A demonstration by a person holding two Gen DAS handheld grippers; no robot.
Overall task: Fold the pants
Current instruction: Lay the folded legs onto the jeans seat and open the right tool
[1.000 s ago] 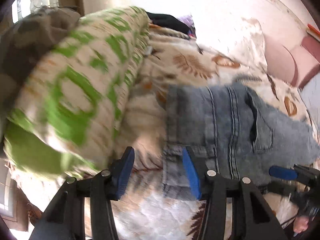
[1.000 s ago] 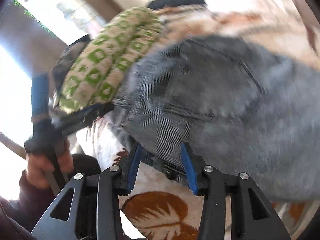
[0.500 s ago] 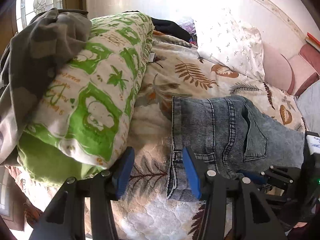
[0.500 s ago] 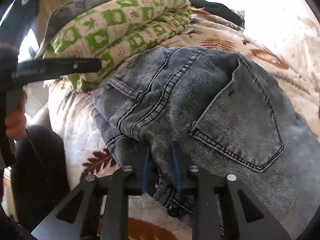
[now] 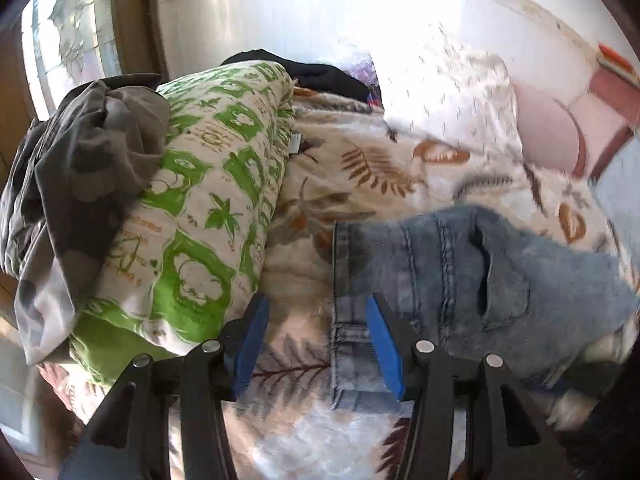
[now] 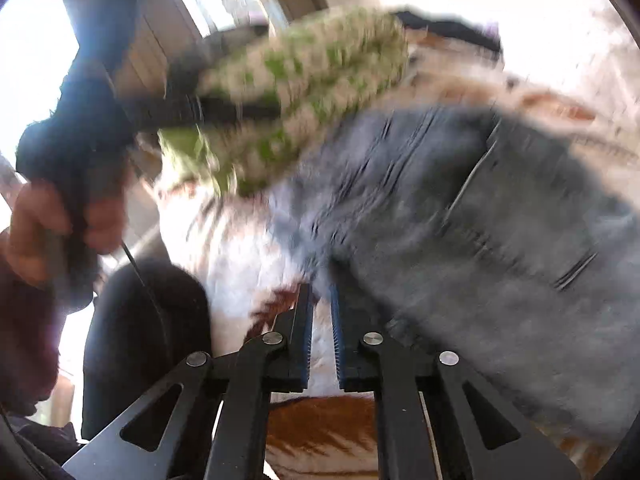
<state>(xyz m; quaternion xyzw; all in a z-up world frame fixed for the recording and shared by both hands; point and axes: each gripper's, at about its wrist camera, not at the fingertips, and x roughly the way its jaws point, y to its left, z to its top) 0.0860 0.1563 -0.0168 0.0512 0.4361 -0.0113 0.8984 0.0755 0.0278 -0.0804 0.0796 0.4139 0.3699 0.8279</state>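
Left of jeans (image 5: 460, 280): green-print quilt roll (image 5: 208, 216) w/ grey garment (image 5: 80, 168).

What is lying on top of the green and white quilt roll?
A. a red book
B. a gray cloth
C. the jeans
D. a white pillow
B: a crumpled gray cloth is draped over the left end of the quilt roll, while the jeans lie flat on the bed beside it.

Green-print bolster (image 5: 208, 216), perhaps grey clothes (image 5: 80, 184).
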